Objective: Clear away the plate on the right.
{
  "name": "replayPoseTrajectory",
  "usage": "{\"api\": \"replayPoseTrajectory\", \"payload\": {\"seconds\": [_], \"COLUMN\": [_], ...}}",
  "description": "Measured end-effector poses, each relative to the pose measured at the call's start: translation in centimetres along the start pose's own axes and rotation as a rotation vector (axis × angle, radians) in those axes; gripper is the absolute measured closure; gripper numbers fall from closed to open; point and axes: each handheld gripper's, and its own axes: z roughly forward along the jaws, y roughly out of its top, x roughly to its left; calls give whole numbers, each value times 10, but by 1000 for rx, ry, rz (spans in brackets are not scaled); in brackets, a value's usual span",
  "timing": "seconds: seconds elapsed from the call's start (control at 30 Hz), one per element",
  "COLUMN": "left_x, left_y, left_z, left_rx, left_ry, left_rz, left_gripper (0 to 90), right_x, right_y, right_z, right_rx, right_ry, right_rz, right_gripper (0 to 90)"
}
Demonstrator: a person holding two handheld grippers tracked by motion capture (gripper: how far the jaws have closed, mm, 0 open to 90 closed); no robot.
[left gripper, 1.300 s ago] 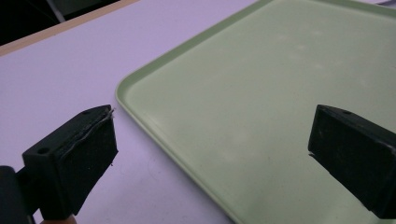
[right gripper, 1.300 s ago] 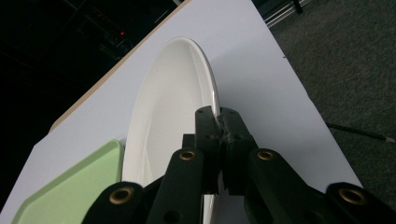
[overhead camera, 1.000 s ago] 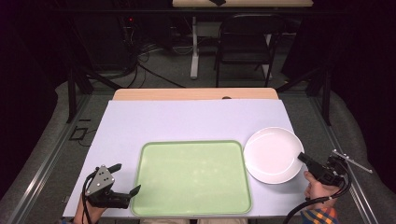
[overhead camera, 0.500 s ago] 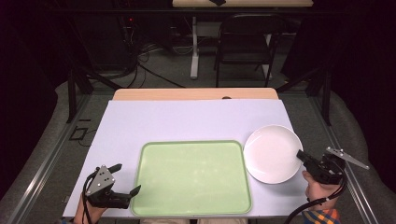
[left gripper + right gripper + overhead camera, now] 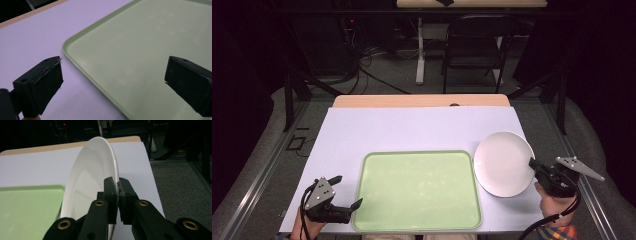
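White plate (image 5: 503, 162) sits at the right side of the table (image 5: 412, 127), just right of the green tray (image 5: 418, 190); its left edge is at or slightly over the tray's right rim, can't tell if they touch. Right gripper (image 5: 533, 165) is clamped on the plate's near-right rim. In the right gripper view both jaws are closed tight with the rim pinched between the pads (image 5: 117, 195); plate (image 5: 90, 177) appears edge-on and tilted there since the camera is rolled with the hand. Whether the plate's gripped edge is off the table surface: can't tell from the high view.

Left gripper (image 5: 348, 192) is at the near-left corner of the tray, jaws wide open, nothing between them. Left gripper view: one jaw over the lilac table cover (image 5: 37, 42), the other over the tray floor (image 5: 140, 50), tray's rounded corner and rim running between them. Pads not touching the tray rim as far as visible.

Tray is bare. Hand (image 5: 554, 202) on the right gripper shows at the bottom right, cable trailing down from it. Chair (image 5: 474, 45) stands beyond the far edge of the table.
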Motion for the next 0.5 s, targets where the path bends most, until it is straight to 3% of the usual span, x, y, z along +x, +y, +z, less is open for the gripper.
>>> {"api": "replayPoseTrajectory", "payload": {"seconds": [0.3, 0.47, 0.5], "left_x": [0, 0, 0], "left_y": [0, 0, 0], "left_z": [0, 0, 0], "left_rx": [-1, -2, -2], "left_ry": [4, 5, 5], "left_rz": [-2, 0, 0], "left_gripper": [14, 14, 14], "right_x": [12, 27, 27], "right_y": [5, 9, 9], "right_z": [-8, -15, -15], "right_rx": [-27, -43, -43], "right_ry": [-33, -56, -56], "right_rz": [-109, -210, -210], "right_gripper": [860, 862, 862]}}
